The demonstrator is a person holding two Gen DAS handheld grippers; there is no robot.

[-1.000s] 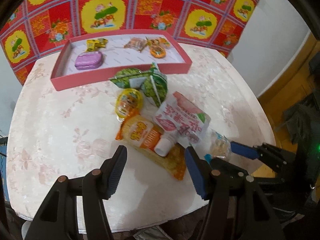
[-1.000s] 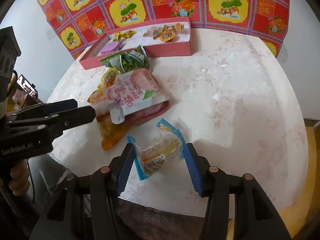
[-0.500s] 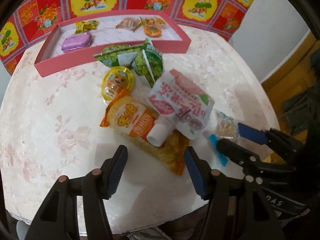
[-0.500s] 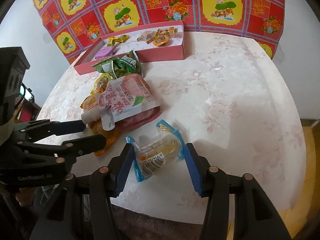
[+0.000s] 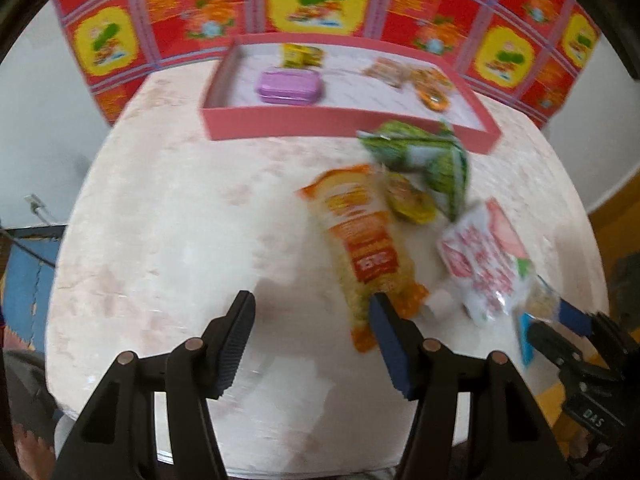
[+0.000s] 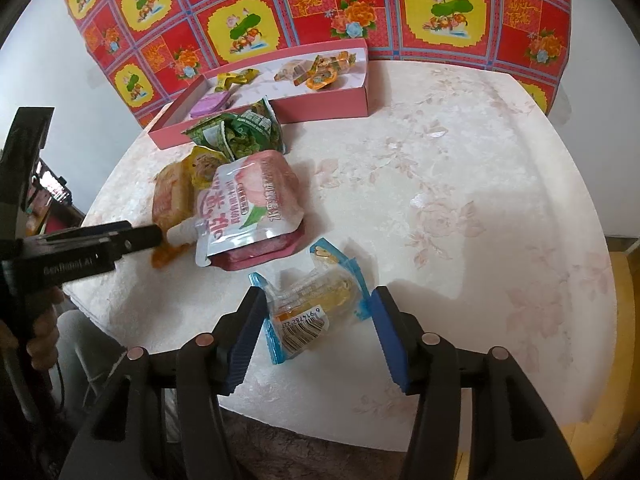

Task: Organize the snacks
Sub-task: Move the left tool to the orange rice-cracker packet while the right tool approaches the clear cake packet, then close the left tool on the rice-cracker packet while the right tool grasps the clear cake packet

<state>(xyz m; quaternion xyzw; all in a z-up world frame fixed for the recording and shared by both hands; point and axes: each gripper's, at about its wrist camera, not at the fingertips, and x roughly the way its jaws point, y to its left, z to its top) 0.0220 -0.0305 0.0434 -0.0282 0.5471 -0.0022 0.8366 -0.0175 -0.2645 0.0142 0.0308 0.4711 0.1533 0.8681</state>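
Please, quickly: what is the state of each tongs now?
Left tongs: open, holding nothing.
Right tongs: opening, the blue-edged packet between the jaws, not gripped.

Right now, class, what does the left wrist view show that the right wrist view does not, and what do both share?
Only the left wrist view: the printed front of the orange packet, and the left gripper open over bare table.

Only the right wrist view: the barcode on the clear blue-edged packet, lying between the opening right gripper, and a hand on the other tool.

Both: pink tray, green packets, white peach pouch.
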